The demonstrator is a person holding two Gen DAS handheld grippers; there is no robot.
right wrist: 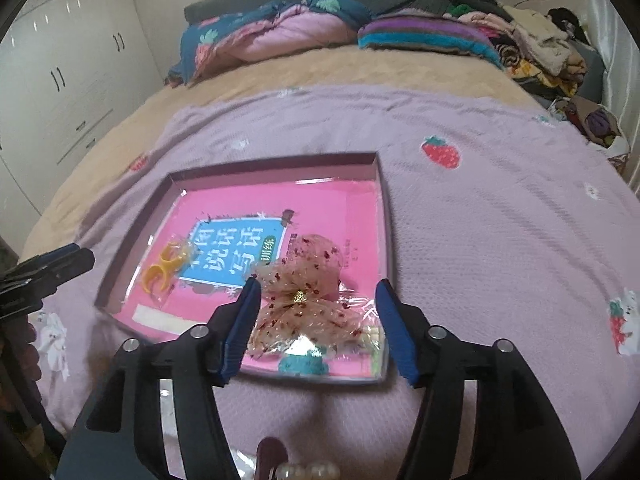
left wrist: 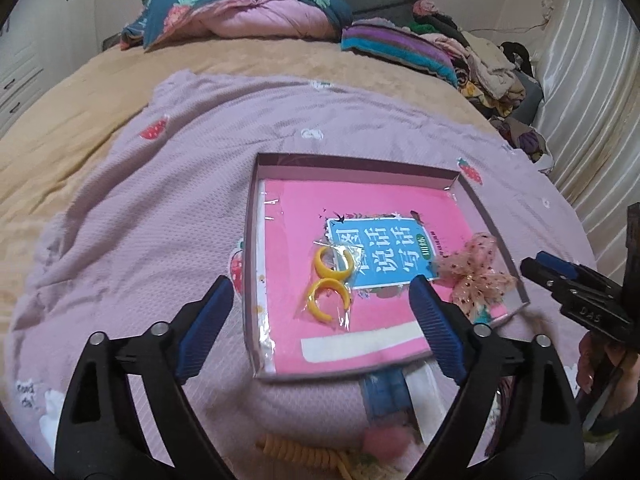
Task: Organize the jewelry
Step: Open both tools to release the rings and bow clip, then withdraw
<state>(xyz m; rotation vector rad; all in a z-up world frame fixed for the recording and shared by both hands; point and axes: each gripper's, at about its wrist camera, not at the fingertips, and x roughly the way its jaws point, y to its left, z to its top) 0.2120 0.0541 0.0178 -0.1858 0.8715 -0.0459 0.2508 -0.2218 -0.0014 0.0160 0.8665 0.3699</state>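
A shallow box tray (left wrist: 253,216) (right wrist: 382,208) lies on the lilac blanket with a pink book inside. On the book lie a clear packet of yellow hoop earrings (left wrist: 329,288) (right wrist: 160,272) and a sheer pink dotted bow (left wrist: 478,272) (right wrist: 308,300). My left gripper (left wrist: 320,300) is open and empty, hovering over the tray's near side around the earrings. My right gripper (right wrist: 316,304) is open, its fingers either side of the bow, not touching it. The right gripper also shows in the left wrist view (left wrist: 560,276).
Near the front edge lie a yellow spiral hair tie (left wrist: 296,454), a pink pompom (left wrist: 386,442), a blue packet (left wrist: 386,396) and a pearl piece (right wrist: 308,471). Folded quilts (left wrist: 240,12) and piled clothes (left wrist: 488,68) sit at the far end of the bed.
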